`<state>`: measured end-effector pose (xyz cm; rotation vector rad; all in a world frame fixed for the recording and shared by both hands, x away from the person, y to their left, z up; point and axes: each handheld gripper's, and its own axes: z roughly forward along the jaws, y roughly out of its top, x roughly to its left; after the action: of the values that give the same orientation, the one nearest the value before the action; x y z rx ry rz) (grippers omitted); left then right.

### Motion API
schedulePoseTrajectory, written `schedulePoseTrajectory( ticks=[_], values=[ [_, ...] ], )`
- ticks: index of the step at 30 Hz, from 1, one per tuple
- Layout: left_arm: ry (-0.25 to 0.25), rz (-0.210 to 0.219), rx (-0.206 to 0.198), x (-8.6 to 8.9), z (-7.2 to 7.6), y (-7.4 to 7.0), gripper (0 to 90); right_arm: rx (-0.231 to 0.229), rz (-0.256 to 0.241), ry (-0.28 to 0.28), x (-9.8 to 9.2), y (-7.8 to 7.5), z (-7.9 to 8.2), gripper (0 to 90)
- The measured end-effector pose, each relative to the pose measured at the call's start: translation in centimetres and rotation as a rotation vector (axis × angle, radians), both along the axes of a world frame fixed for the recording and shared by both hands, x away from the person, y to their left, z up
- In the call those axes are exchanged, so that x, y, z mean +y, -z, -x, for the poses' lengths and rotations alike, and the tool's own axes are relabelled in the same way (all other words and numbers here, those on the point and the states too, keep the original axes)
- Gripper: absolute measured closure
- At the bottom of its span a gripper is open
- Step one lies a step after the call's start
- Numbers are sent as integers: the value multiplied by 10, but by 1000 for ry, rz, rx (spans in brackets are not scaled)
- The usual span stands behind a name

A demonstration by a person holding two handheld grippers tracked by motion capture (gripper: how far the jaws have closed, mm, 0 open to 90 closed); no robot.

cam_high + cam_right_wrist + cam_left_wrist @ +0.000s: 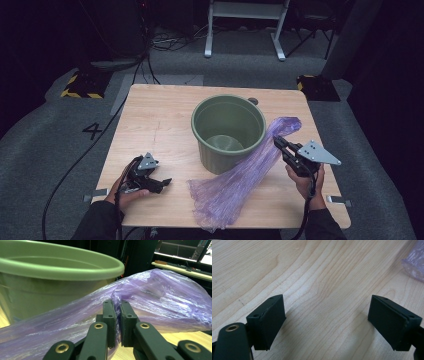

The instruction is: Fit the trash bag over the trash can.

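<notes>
A long purple plastic bag (240, 177) lies across the wooden table (160, 120), leaning against the right side of a green bucket (228, 131). My right gripper (278, 143) is shut on the bag's upper part. In the right gripper view the jaws pinch a fold of the purple film (160, 300) at the gripper's tips (117, 305), with the bucket (50, 277) close on the left. My left gripper (162, 182) rests near the table's front left, open. Its jaws (327, 320) stand wide apart over bare wood, with a corner of the bag (415, 263) at the far right.
The bucket stands empty at the table's middle. Beyond the table lie grey carpet, cables (165, 42), a white frame's legs (245, 30) and yellow-black striped blocks (80, 86). The table's left half is bare wood.
</notes>
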<state>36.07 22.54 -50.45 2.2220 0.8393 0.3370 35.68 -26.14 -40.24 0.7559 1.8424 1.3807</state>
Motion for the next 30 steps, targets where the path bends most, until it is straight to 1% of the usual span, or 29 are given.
schedulePoseTrajectory(
  ticks=[6,7,8,10,11,12,13,14,17,18,19,20,21,22,23,24,25,26,27,28,29,30],
  values=[
    [12,-5,2,0,-2,-1,137,-30,6,-11,1,-7,7,851],
    [9,-7,10,-1,-2,-1,141,-36,6,-13,1,-9,7,851],
    [9,3,20,-1,-2,-2,155,-40,2,-16,1,-11,8,851],
    [31,28,44,-2,-3,-5,175,-49,0,-29,1,-14,10,851],
    [38,37,39,-4,-3,-7,182,-54,2,-32,1,-15,10,851],
    [42,38,27,-7,-3,-10,182,-55,1,-36,2,-17,10,851],
    [57,50,7,-13,-2,-17,184,-60,3,-47,4,-18,10,851],
    [57,50,7,-13,-2,-17,183,-60,3,-47,4,-18,10,851],
    [74,77,-24,-24,0,-30,183,-67,0,-60,7,-22,11,851],
    [82,79,-30,-28,1,-33,183,-76,4,-63,9,-24,12,851],
    [89,94,-38,-32,2,-38,183,-84,10,-65,10,-26,13,851],
    [100,99,-47,-37,5,-43,186,-93,14,-69,12,-28,15,851],
    [115,80,-57,-42,7,-48,197,-101,20,-75,14,-31,16,851],
    [128,49,-70,-48,10,-54,222,-104,25,-78,16,-33,17,851],
    [149,37,-83,-53,14,-61,224,-108,26,-82,19,-36,17,850],
    [165,47,-90,-55,18,-65,223,-113,28,-87,21,-39,18,850],
    [202,69,-113,-60,26,-75,220,-121,32,-97,25,-43,18,850],
    [202,69,-113,-60,26,-75,213,-121,32,-97,25,-43,18,850],
    [218,79,-119,-62,29,-79,209,-132,46,-107,31,-47,20,850],
    [245,99,-122,-67,34,-85,205,-134,51,-116,34,-48,20,850],
    [245,99,-122,-67,34,-85,202,-134,51,-116,34,-48,20,850],
    [256,109,-122,-70,35,-87,202,-138,58,-121,37,-50,20,849]
  ],
)
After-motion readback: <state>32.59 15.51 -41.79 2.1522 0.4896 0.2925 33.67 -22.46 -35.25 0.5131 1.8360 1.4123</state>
